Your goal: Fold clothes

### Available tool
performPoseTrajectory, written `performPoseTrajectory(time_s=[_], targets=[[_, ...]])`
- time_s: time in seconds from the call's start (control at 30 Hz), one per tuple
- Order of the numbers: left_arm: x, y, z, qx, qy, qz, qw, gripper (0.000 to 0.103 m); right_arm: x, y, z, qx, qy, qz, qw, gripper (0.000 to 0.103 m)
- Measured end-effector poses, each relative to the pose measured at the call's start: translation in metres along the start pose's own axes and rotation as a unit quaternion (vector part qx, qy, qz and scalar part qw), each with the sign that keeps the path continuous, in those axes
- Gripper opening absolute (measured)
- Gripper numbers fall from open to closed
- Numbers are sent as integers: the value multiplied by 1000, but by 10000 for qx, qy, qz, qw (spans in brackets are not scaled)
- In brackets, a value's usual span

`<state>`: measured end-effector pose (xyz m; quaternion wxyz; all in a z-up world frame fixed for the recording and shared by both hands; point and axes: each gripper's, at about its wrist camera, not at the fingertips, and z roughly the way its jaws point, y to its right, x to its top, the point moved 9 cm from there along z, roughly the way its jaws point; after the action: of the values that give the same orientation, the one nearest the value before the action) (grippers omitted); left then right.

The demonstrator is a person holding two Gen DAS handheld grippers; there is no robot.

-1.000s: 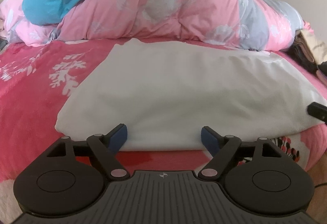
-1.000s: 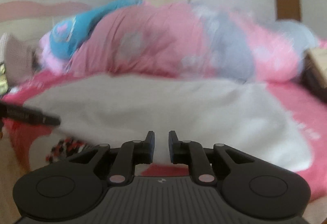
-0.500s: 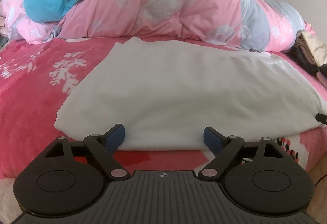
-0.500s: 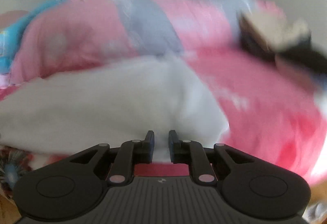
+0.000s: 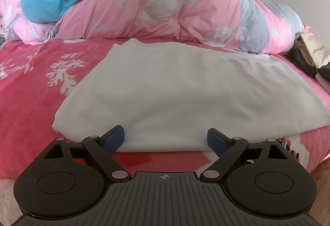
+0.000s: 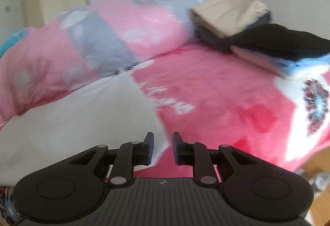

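white folded garment (image 5: 175, 89) flat on pink bedspread (image 5: 31, 85). left gripper (image 5: 166, 139) jaws wide, opening, astride near edge. right gripper (image 6: 163, 147) jaws parting, nothing clamped, over garment's corner.

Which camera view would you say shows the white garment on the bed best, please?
The left wrist view: the white garment lies sharp and nearly whole, spread flat on the pink bedspread ahead of the left gripper. The right wrist view is blurred and catches only its right part.
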<state>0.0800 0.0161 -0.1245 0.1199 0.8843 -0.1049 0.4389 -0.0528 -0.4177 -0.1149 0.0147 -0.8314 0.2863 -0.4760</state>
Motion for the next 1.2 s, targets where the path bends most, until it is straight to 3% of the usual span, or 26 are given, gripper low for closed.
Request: performPoseTrajectory(time_s=[0.1,0.2,0.3,0.37,0.4,0.53,0.6,0.67,0.7,0.77,0.9,1.0,1.1,1.2], targets=[[0,0,0,-14,22,-2,10000,89,-11,14,5,524,-568,1224,9895,32],[0,-1,-1,-60,57,-36,10000,89,-25,25,13,974,-1143,2403,9590,36],[0,-2,-3,-99,87,-70,9999,89,-25,25,17,1089,-1100,2599,9532,35],[-1,-2,-3,-121,101,-78,9998,89,-22,24,20,1184,-1033,2652,9513,24],[-1,-2,-4,-130,107,-81,9998,89,-20,24,20,1252,-999,2647,9509,6],[0,-3,-5,-142,108,-111,9998,89,-2,18,11,1526,-590,2559,9528,5],[-1,-3,-6,-150,116,-126,9997,89,-1,19,11,1456,-569,2453,9568,5],[-1,-5,-7,-169,136,-139,9997,89,-10,28,23,1190,-842,2459,9583,8],[-1,-5,-7,-179,145,-145,9996,89,-17,34,29,1044,-993,2516,9571,10],[-1,-7,-9,-206,156,-161,9995,89,-17,44,26,1155,-927,2962,9436,13],[0,-9,-10,-212,175,-242,9993,89,6,38,5,672,-261,2264,9714,15],[3,-12,-14,-154,249,-406,9987,89,19,-9,1,976,-69,1254,9873,15],[8,-17,-21,-34,436,-587,9973,89,16,-64,14,1177,-7,146,9929,15],[12,-27,-28,117,634,-666,9957,89,10,-85,43,931,-19,-504,9944,15]])
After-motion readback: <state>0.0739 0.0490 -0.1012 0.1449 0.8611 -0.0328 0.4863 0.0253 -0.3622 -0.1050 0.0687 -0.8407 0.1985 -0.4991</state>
